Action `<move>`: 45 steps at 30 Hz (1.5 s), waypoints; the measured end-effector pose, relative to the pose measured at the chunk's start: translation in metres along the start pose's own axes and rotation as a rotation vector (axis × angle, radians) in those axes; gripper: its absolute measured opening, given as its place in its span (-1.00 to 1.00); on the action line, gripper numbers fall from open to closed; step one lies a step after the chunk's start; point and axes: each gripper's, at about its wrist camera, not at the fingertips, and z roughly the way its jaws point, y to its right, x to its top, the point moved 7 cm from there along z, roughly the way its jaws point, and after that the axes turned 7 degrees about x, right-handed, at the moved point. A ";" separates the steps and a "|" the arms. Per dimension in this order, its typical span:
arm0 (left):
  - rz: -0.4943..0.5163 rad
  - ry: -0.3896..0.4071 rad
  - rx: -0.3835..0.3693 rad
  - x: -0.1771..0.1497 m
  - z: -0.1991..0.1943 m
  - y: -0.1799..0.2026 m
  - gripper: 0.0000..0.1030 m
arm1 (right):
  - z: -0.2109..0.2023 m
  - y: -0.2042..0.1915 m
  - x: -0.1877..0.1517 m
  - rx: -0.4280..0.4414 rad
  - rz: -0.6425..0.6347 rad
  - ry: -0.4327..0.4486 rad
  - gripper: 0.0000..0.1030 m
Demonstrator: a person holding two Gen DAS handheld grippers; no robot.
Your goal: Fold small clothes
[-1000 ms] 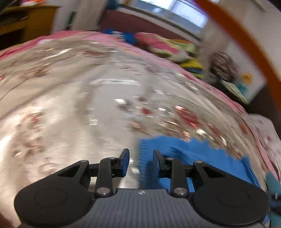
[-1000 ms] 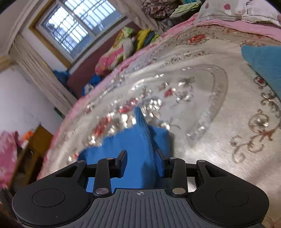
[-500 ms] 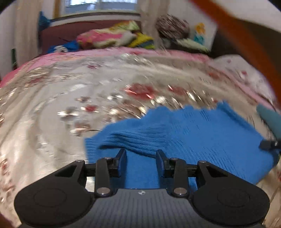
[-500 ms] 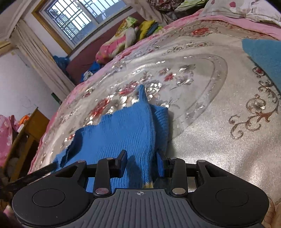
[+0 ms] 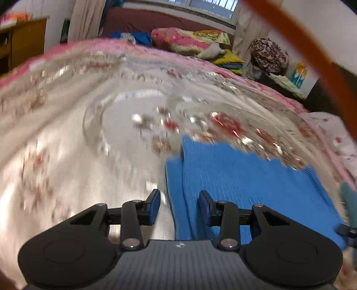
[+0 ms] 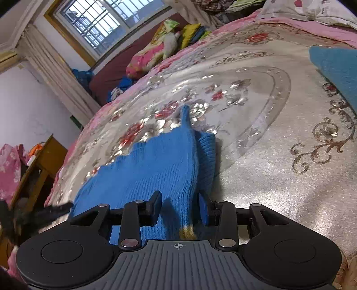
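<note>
Blue sweater point(image 6: 156, 169) lay folded over on the bed point(image 6: 267, 178), ready for another fold. Left claw point(image 5: 179, 205) spread wide at its edge, gripping nothing. Right claw point(image 6: 179, 207) spread wide over the other end, cloth between, unpinched.

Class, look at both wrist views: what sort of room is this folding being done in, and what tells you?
Most likely a home bedroom. A flowered bedspread covers the wide bed, pillows and bedding are heaped below a barred window, and a blue knit garment lies on it.

blue knit garment point(image 6: 151, 169), silver floral bedspread point(image 6: 267, 156)
</note>
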 end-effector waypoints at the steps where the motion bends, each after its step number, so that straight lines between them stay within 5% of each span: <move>1: -0.014 -0.005 -0.018 -0.007 -0.006 -0.003 -0.15 | 0.001 -0.001 -0.001 0.001 -0.001 -0.004 -0.31; 11: 0.019 0.010 -0.132 -0.027 -0.029 0.012 -0.14 | -0.005 -0.009 -0.001 0.011 -0.024 0.000 -0.31; 26: 0.024 -0.044 -0.151 -0.024 -0.008 0.020 -0.16 | 0.010 -0.007 -0.003 0.030 -0.030 -0.034 -0.39; 28: 0.014 -0.020 -0.145 -0.020 -0.010 0.020 -0.33 | 0.009 -0.008 0.000 0.021 -0.029 -0.020 -0.62; 29: 0.015 -0.002 -0.145 -0.018 -0.013 0.020 -0.61 | 0.007 -0.010 0.002 0.020 -0.033 -0.017 -0.67; 32: 0.004 0.040 -0.185 -0.014 -0.029 0.019 -0.78 | -0.005 -0.021 0.003 0.031 -0.083 0.003 -0.73; 39: -0.035 0.069 -0.256 -0.028 -0.060 0.010 -0.78 | -0.036 -0.045 -0.005 0.152 -0.139 0.057 -0.76; 45: -0.079 -0.014 -0.171 -0.049 -0.034 -0.009 -0.76 | -0.006 -0.012 -0.018 0.040 -0.100 -0.035 -0.72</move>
